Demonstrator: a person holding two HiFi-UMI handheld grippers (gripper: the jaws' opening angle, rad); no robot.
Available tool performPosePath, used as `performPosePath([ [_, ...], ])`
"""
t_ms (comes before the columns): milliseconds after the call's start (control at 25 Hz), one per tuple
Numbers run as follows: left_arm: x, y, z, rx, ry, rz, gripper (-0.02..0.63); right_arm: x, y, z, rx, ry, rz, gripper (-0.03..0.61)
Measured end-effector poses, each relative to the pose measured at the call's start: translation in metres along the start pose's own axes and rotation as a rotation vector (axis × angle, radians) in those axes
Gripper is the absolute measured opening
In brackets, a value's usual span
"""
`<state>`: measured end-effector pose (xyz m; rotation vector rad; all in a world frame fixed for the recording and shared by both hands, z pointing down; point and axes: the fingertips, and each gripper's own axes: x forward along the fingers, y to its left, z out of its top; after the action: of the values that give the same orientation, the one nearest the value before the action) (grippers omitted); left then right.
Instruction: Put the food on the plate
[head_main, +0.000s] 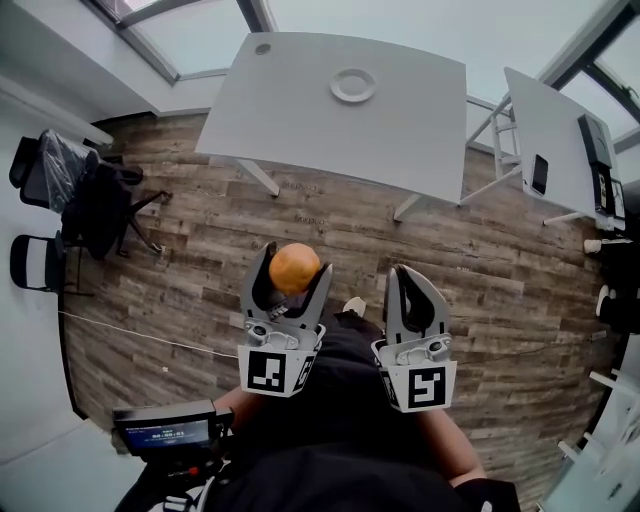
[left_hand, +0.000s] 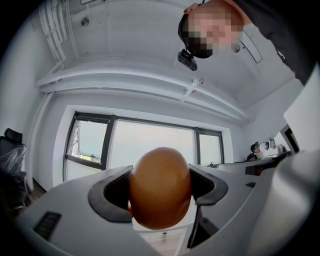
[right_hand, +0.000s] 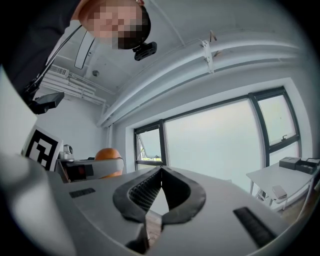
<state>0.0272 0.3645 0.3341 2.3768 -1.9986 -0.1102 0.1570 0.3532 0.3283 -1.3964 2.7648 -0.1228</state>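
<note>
My left claw (head_main: 292, 268) pinches the round orange food (left_hand: 160, 187), held up over the floor; right claw (right_hand: 161, 175) pressed together, empty; plate (head_main: 353, 85) sits bare on the far table (head_main: 290, 120) — carry step (my guess); next: bring food over, lower onto plate.
</note>
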Motion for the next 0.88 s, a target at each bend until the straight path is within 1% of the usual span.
performPosePath([
  [160, 0.003, 0.008, 0.002, 0.012, 0.005, 0.027, 0.334, 0.0, -0.006, 0.0, 0.014, 0.0, -0.006, 0.008],
  [320, 0.015, 0.011, 0.0, 0.014, 0.01, 0.029, 0.333, 0.006, -0.015, -0.003, 0.023, 0.006, -0.01, 0.008],
  [400, 0.021, 0.012, -0.003, 0.01, 0.015, 0.024, 0.333, 0.009, -0.017, -0.004, 0.022, 0.0, -0.009, 0.008],
  [520, 0.034, 0.015, -0.008, -0.002, 0.021, 0.01, 0.333, 0.017, -0.022, -0.004, -0.012, 0.003, -0.014, 0.008],
  [720, 0.091, 0.032, -0.021, -0.024, 0.027, -0.031, 0.333, 0.064, -0.05, -0.014, -0.005, 0.031, -0.058, 0.008],
  [880, 0.1, 0.03, -0.014, -0.02, 0.008, -0.044, 0.334, 0.067, -0.056, -0.008, -0.016, 0.027, -0.07, 0.008],
])
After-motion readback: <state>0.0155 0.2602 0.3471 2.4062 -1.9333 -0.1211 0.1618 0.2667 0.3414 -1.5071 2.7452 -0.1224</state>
